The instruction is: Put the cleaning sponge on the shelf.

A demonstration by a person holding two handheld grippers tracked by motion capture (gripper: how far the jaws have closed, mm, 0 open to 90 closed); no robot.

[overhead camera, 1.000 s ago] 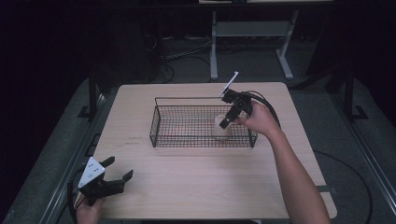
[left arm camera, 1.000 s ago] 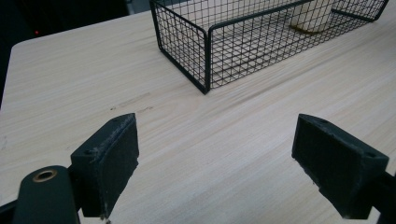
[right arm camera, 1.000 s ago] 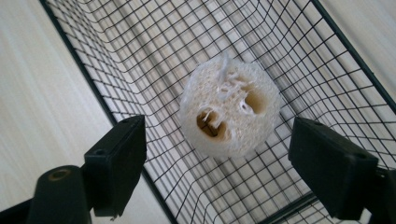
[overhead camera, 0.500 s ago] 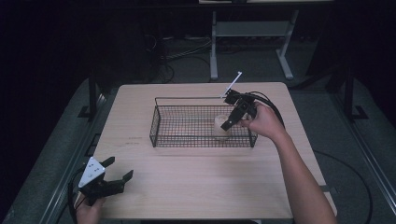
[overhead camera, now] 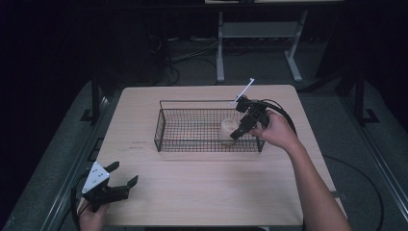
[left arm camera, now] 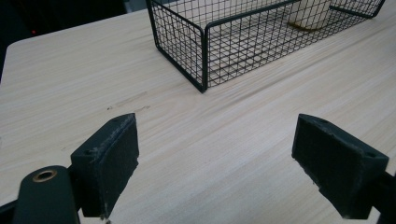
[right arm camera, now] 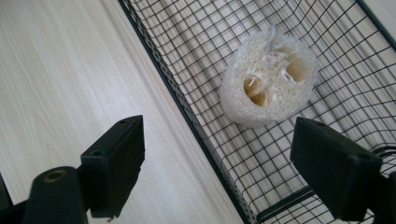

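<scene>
1. Judging from how things lie, your main step looks done: the loofah piece (right arm camera: 268,77) sits on the floor of the wire basket (overhead camera: 166,126), at its right end close to the near wall, and nothing grips it.
2. Your right gripper (overhead camera: 242,126) hangs just above that end of the basket. In the right gripper view its fingers (right arm camera: 116,163) stand wide apart and hold nothing; one is over the bare bench (overhead camera: 202,192) outside the basket wall, the other over the mesh, with the loofah piece beyond and between them.
3. The loofah piece rests with its cut face and its holes turned up toward that camera. It seems settled, not leaning on the wire, though its far side is hidden.
4. Your left gripper (overhead camera: 109,187) is at the near left corner of the bench, well apart from the basket, fingers (left arm camera: 109,161) spread wide and empty.
5. What I judge to be left is small: lift your right hand (overhead camera: 276,132) clear of the basket rim without catching the wire, and bring it to rest. No other loose item shows on the bench to put away.
</scene>
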